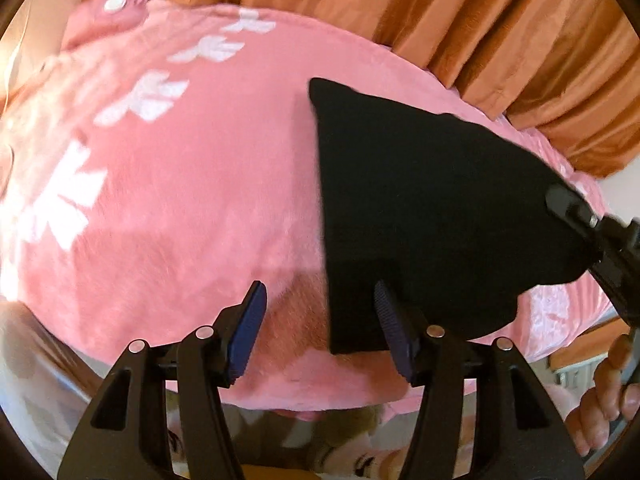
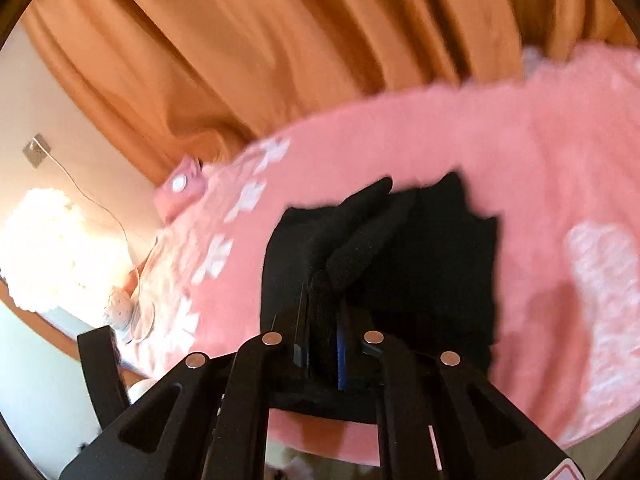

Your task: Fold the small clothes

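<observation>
A black garment (image 1: pixel 420 208) lies on a pink blanket (image 1: pixel 192 208) printed with white shapes. My left gripper (image 1: pixel 320 320) is open, its blue pads (image 1: pixel 250 328) wide apart over the blanket. The garment's near left corner shows between them, and no pad presses on it. My right gripper (image 1: pixel 568 204) comes in from the right and pinches the garment's right corner. In the right wrist view the right gripper (image 2: pixel 322 284) is shut on a bunched fold of the black garment (image 2: pixel 440 264), lifted off the flat part.
Orange curtains (image 1: pixel 460 28) hang behind the bed. A pink pouch with a white button (image 2: pixel 182 186) sits at the blanket's far corner. A wall socket (image 2: pixel 36 150) with a thin cable and a bright white fluffy object (image 2: pixel 48 248) are at the left. A person's hand (image 1: pixel 608 400) holds the right gripper.
</observation>
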Demonstrator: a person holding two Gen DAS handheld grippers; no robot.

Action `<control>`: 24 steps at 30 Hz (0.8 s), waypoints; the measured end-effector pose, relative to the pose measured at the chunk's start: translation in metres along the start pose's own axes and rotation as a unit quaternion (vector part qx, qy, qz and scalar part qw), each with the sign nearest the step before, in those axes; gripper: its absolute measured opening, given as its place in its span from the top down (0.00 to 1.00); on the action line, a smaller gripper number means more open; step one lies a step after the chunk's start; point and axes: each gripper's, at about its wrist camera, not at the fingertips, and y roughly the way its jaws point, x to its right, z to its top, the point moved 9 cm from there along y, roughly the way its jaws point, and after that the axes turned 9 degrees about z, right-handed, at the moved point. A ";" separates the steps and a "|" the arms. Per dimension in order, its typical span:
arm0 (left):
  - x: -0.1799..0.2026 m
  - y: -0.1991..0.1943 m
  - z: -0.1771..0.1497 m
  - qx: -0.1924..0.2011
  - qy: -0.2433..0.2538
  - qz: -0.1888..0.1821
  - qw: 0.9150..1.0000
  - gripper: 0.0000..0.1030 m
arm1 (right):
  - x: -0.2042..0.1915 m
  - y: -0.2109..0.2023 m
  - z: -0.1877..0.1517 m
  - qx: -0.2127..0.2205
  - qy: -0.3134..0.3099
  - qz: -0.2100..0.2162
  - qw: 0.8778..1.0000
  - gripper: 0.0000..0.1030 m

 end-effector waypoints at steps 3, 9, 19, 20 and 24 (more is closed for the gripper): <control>0.002 0.017 -0.009 -0.022 0.006 0.017 1.000 0.47 | 0.066 0.039 -0.047 -0.093 0.072 -0.049 0.992 0.92; 0.015 0.013 -0.013 -0.027 0.008 0.007 1.000 0.47 | 0.065 0.033 -0.051 -0.084 0.086 -0.030 0.992 0.83; 0.030 0.018 -0.017 -0.026 0.055 0.043 0.997 0.46 | 0.055 0.015 -0.054 -0.053 0.072 -0.042 0.995 0.93; 0.030 0.019 -0.018 -0.026 0.059 0.048 0.997 0.46 | 0.053 0.012 -0.054 -0.047 0.065 -0.048 0.996 0.93; 0.030 0.026 -0.023 -0.033 0.065 0.060 0.995 0.46 | 0.069 0.039 -0.075 -0.088 0.063 -0.078 0.991 0.93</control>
